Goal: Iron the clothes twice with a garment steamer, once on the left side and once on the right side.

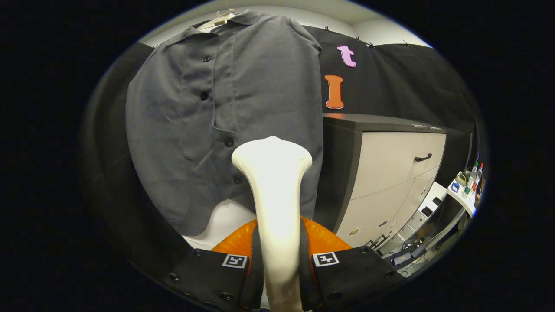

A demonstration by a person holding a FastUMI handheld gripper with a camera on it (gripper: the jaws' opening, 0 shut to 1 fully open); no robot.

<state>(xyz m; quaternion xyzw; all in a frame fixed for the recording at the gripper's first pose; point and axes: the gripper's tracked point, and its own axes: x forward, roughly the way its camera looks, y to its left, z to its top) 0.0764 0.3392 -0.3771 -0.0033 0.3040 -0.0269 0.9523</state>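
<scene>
Gripper (279,260) clamped cream plastic steamer wand (274,190), head near grey buttoned shirt (225,108) hem; next stroke presumably needed fabric contact.

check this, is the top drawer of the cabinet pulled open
No: the top drawer sits flush in the cabinet beside the grey shirt, while the gripper clamps the white steamer.

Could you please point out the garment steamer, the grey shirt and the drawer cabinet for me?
garment steamer (272,160), gripper view, on its cream head, held between the fingers.
grey shirt (256,82), gripper view, on the front panel beside the button placket.
drawer cabinet (394,160), gripper view, on its top drawer front.
</scene>
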